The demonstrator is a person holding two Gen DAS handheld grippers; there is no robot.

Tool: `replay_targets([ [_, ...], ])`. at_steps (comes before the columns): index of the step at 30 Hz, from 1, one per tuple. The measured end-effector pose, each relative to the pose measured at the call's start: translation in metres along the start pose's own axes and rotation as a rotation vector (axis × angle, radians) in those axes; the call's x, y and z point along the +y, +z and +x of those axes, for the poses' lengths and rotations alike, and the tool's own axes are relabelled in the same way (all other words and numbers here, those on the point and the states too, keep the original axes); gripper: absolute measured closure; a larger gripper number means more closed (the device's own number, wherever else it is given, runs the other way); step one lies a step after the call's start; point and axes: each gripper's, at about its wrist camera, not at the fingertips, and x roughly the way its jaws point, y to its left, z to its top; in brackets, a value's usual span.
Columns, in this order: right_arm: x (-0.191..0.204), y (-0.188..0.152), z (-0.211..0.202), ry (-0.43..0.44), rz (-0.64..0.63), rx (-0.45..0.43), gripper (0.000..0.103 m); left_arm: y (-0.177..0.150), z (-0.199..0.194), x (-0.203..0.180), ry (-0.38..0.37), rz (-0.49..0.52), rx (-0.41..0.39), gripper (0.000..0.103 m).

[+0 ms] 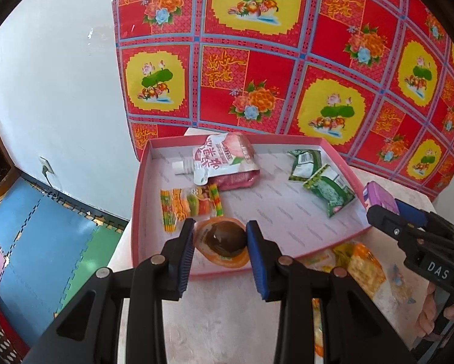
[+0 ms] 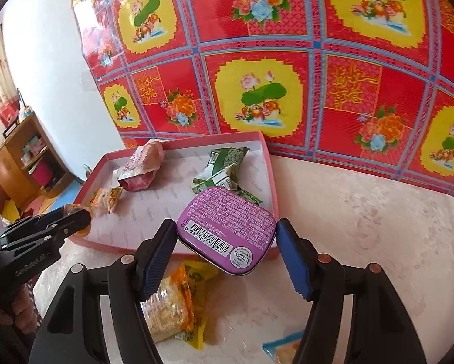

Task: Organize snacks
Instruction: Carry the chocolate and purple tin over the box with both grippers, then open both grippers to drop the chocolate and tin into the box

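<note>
Carefully now: both your grippers carry loads at the shallow pink cardboard tray (image 1: 142,166).

Your left gripper (image 1: 220,242) pinches a round orange-rimmed jelly cup (image 1: 224,242) low over the tray's near edge; your right gripper (image 2: 227,242) clamps a tilted purple rounded tin (image 2: 227,227) by its edges, which could slip onto the yellow-orange snack packets (image 2: 172,303) below.

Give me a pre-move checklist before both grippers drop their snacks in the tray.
1. Left gripper grips the jelly cup: ok, pads on both sides.
2. Right gripper grips the purple tin: ok, held tilted between both pads.
3. Jelly cup over the tray: ok, above its near edge.
4. Tin over the tray: cannot tell, it sits at the near right corner, partly over the rim.
5. Free floor under the tin: not ok, green packets lie just behind it.
6. Grippers apart from each other: ok, wide gap.
</note>
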Motion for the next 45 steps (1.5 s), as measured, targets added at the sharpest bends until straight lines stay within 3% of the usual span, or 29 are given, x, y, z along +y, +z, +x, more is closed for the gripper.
replay_targets([
  [16, 0.000, 0.003, 0.040, 0.001, -0.009, 0.048, 0.035, 0.006, 0.040, 0.000, 0.047, 0.005, 0.028, 0.068],
  [30, 0.007, 0.002, 0.048, -0.023, -0.066, 0.034, 0.034, 0.014, 0.051, -0.005, 0.068, 0.018, 0.020, 0.067],
  [36, 0.008, 0.001, 0.055, 0.004, -0.057, 0.070, 0.034, 0.016, 0.052, -0.007, 0.084, 0.012, 0.039, 0.067],
  [40, 0.007, -0.001, 0.055, 0.004, -0.055, 0.072, 0.034, 0.015, 0.050, -0.007, 0.084, 0.000, 0.054, 0.061],
  [43, 0.004, -0.001, 0.052, 0.027, -0.023, 0.064, 0.034, 0.015, 0.047, -0.009, 0.074, 0.007, 0.067, 0.046],
  [45, 0.002, -0.001, 0.050, 0.038, -0.010, 0.062, 0.033, 0.015, 0.044, -0.012, 0.074, 0.015, 0.059, 0.043],
])
